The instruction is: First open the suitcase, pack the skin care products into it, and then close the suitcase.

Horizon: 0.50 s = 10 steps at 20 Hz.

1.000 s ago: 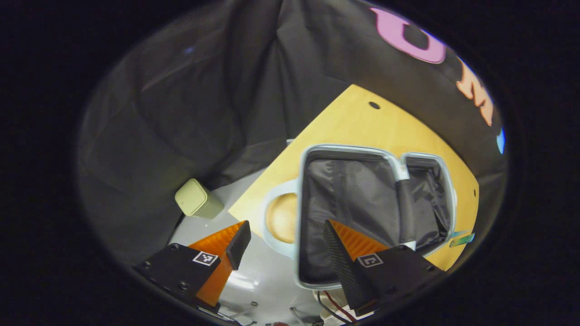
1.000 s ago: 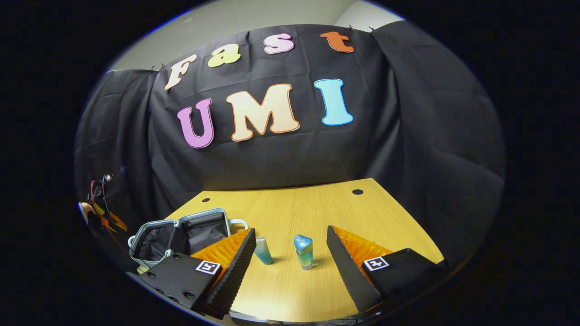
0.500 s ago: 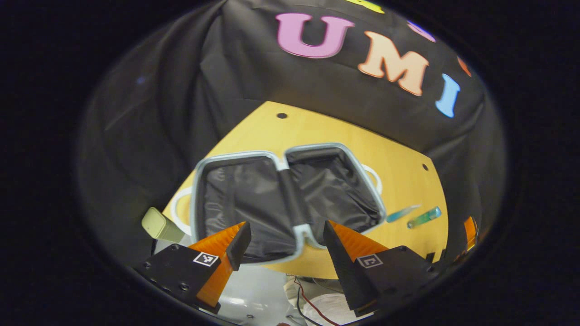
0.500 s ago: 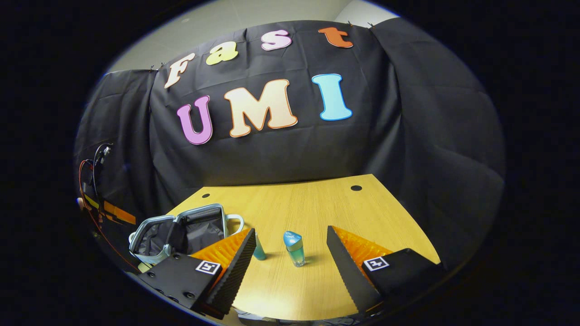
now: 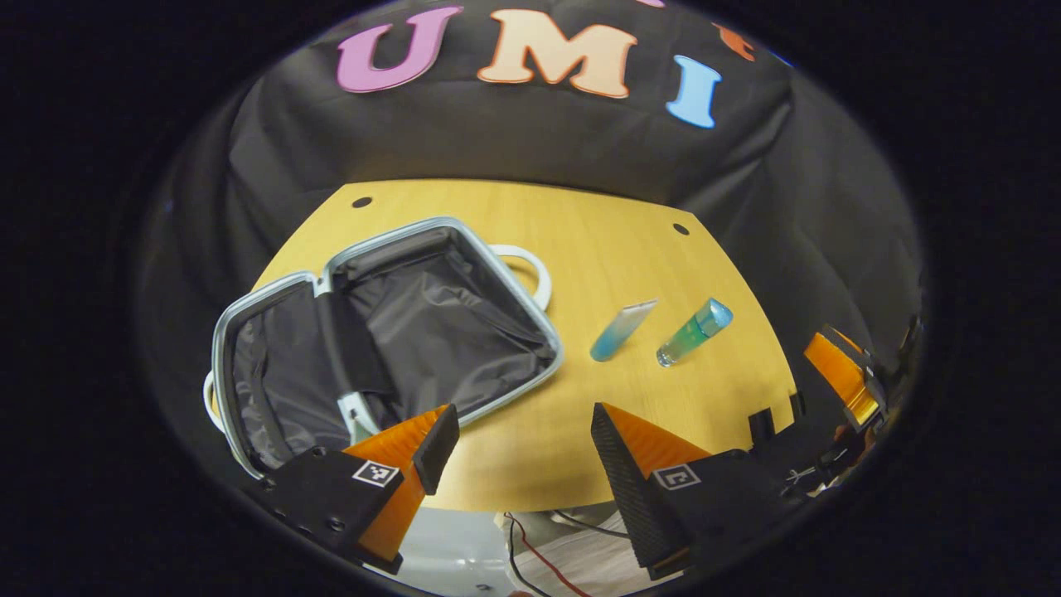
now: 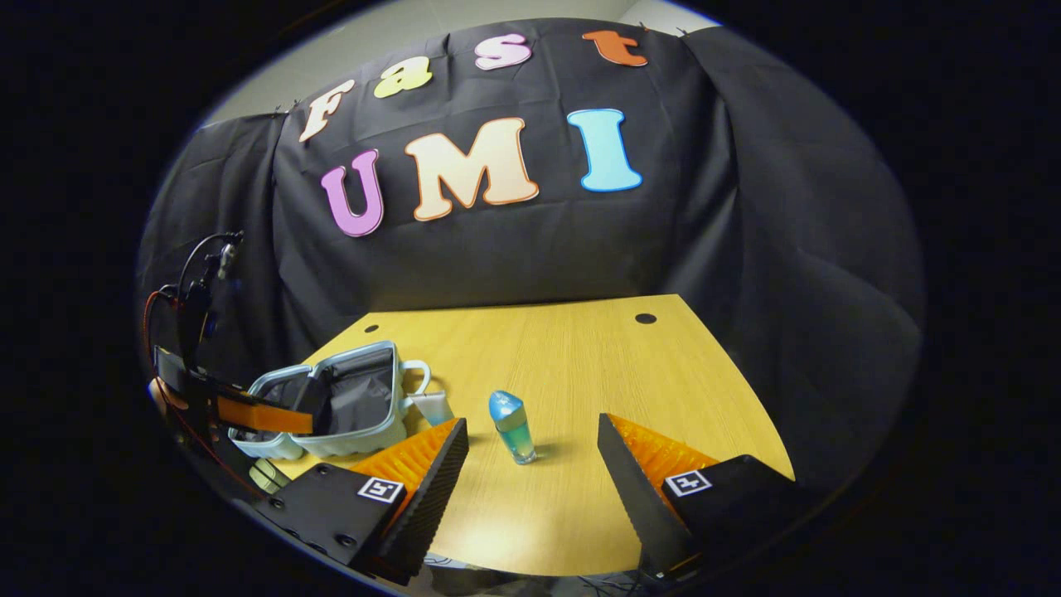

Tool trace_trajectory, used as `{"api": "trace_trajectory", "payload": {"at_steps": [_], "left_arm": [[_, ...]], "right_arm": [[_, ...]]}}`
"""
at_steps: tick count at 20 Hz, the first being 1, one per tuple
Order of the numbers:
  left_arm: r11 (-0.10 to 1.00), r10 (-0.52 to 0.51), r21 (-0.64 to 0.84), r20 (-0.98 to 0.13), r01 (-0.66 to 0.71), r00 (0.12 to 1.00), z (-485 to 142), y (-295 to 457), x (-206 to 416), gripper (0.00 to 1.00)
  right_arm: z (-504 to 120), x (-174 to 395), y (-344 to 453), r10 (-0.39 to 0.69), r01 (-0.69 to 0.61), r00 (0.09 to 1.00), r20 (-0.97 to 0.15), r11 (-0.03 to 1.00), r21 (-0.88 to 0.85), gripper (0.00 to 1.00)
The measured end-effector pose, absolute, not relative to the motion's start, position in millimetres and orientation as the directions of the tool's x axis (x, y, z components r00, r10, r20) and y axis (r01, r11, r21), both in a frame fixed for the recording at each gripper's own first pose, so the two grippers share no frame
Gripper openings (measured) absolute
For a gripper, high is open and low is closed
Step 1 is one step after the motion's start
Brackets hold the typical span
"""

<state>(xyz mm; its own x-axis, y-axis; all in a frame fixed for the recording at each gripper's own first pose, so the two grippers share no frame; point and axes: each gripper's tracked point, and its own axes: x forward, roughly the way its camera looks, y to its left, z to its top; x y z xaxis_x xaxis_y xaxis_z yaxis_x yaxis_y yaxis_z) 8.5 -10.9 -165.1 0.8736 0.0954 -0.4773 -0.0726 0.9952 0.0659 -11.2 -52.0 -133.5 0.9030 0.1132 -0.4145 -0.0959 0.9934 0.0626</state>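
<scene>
The small suitcase (image 5: 381,332) lies open on the wooden table (image 5: 580,240), its two black-lined halves spread flat with a pale rim. Right of it stand a blue tube (image 5: 620,330) and a green-blue bottle (image 5: 693,332). My left gripper (image 5: 518,427) hovers open above the table's near edge, nothing between its fingers. In the right gripper view the bottle (image 6: 512,427) stands just beyond my open right gripper (image 6: 530,444), the tube (image 6: 434,408) peeks over its left finger, and the suitcase (image 6: 340,402) sits at the left. The other gripper (image 6: 249,413) hangs by the suitcase.
The black cloth wall (image 6: 530,249) closes the table's back and sides. Two small holes (image 6: 645,318) mark the table's far corners. Wires (image 5: 547,547) hang below the table's near edge. The far right of the tabletop (image 6: 630,373) is bare wood.
The left gripper view has swung right, from the floor and suitcase edge to the whole table with both products. The right gripper has edged right, so the bottle sits more to the left between its fingers.
</scene>
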Motion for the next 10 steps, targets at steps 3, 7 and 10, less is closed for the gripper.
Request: {"api": "trace_trajectory", "payload": {"at_steps": [3,7,10], "left_arm": [[0.993,0.081,0.115,-0.412,-0.036,0.907,-173,-40,40,0.95],[0.997,0.05,0.066,-0.366,-0.028,0.929,-204,-70,92,0.94],[0.997,0.06,-0.019,-0.351,-0.071,0.934,-220,-80,125,0.94]], "right_arm": [[-147,-7,-56,0.151,-0.126,0.889,-0.432,0.988,0.086,0.98],[-177,2,-67,0.179,-0.148,0.861,-0.477,0.984,0.103,0.98],[-194,8,-77,0.181,-0.151,0.841,-0.511,0.984,0.1,0.98]]}}
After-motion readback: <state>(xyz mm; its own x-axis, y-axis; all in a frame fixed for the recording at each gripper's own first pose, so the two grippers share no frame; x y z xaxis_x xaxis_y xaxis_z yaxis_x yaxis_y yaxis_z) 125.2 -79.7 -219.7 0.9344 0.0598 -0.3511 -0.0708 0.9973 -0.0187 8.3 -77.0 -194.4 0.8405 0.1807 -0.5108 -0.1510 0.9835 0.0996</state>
